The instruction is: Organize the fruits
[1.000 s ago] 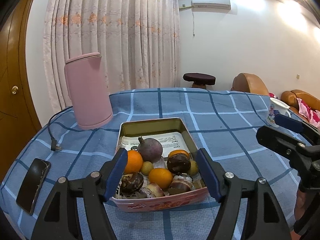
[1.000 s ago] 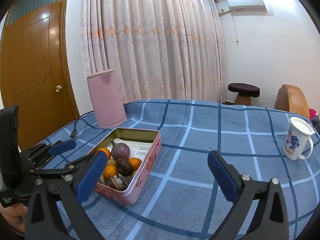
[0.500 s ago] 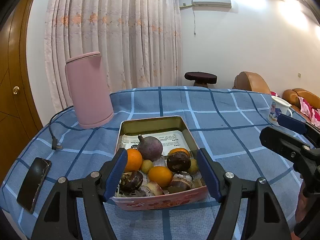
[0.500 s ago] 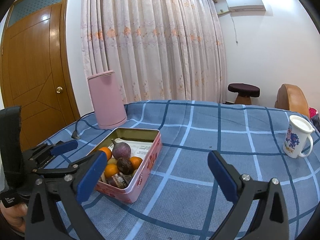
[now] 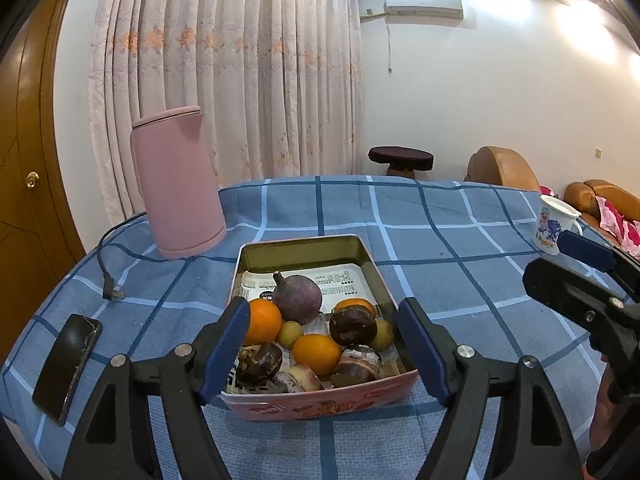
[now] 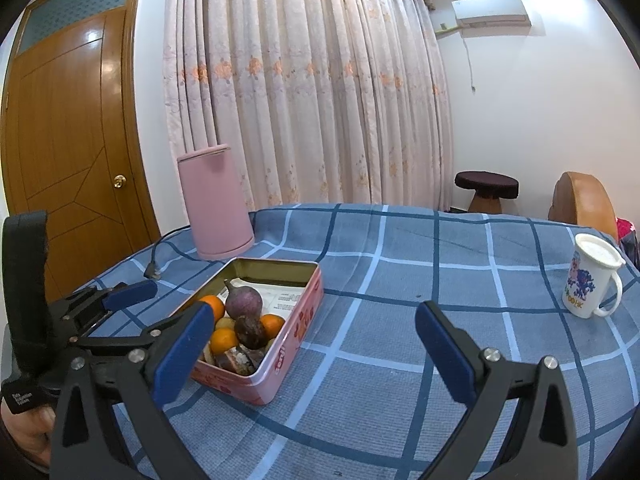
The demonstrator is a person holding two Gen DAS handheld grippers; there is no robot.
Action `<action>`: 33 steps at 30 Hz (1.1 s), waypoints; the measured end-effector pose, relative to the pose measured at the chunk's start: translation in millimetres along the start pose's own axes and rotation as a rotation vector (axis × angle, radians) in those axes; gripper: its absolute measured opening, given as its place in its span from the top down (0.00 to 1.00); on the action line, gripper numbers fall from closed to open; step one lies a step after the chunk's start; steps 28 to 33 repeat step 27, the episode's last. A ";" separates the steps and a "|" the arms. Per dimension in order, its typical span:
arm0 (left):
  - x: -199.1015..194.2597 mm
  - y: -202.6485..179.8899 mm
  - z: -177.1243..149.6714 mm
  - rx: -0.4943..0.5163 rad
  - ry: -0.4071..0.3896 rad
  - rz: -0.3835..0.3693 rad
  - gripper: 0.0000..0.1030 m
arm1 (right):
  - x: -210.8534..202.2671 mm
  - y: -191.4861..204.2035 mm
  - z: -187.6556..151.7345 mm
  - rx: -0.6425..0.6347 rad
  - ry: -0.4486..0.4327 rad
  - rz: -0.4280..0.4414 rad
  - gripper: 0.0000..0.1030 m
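A pink tin box (image 5: 320,402) sits on the blue checked tablecloth, also in the right wrist view (image 6: 296,336). It holds a purple round fruit (image 5: 298,298), oranges (image 5: 262,321), small yellow fruits (image 5: 290,334) and dark brown pieces (image 5: 352,325). My left gripper (image 5: 324,352) is open and empty, its fingers straddling the box's near end above it. My right gripper (image 6: 314,352) is open and empty, to the right of the box over bare cloth. Each gripper shows in the other's view.
A pink kettle (image 5: 176,180) stands behind the box at the left, its cord and plug (image 5: 112,292) on the cloth. A black phone (image 5: 66,366) lies near the left table edge. A white printed mug (image 6: 590,276) stands at the right.
Both views have drawn back and risen slightly from the box. The fruits in the box have not moved and both grippers stay open.
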State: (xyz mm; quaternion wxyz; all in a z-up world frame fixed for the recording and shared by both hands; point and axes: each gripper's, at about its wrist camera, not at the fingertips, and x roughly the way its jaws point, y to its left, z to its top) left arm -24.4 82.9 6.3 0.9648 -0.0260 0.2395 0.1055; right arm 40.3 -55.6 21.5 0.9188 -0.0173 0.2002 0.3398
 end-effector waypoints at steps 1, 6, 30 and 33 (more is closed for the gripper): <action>-0.1 0.2 0.3 -0.001 0.000 0.000 0.25 | 0.3 1.0 -0.3 -0.003 0.000 -0.001 0.00; -0.4 0.3 0.8 0.002 -0.001 0.004 0.24 | 0.3 0.2 -0.1 -0.002 -0.001 0.000 0.00; 1.1 -2.8 -0.6 0.001 -0.001 0.017 0.19 | -0.6 -9.9 -7.9 0.008 0.009 -0.012 0.00; 1.1 -2.8 -0.6 0.001 -0.001 0.017 0.19 | -0.6 -9.9 -7.9 0.008 0.009 -0.012 0.00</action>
